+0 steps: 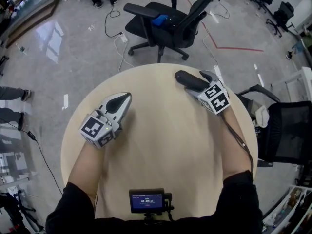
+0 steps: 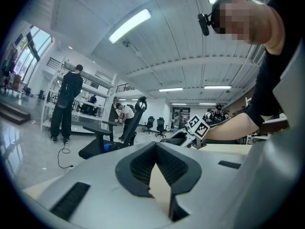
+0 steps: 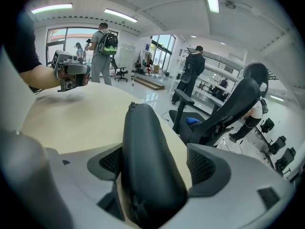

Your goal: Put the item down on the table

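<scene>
A black, elongated, rounded item [image 1: 187,79] lies on the round beige table [image 1: 161,145] near its far right edge. My right gripper [image 1: 197,85] stands around it with the jaws spread wide. In the right gripper view the item [image 3: 145,142] fills the space between the pads, and a strip of table shows between it and the right-hand pad [image 3: 202,166], so it is not pinched. My left gripper [image 1: 125,99] rests on the table's left side, apart from the item. Its jaws [image 2: 159,163] meet at the tips with nothing between them.
A black office chair [image 1: 165,21] stands just beyond the table's far edge. Another chair [image 1: 287,130] is close on the right. A small device with a lit screen [image 1: 147,200] sits at the near edge. Cables lie on the floor [image 1: 119,38]. People stand further off.
</scene>
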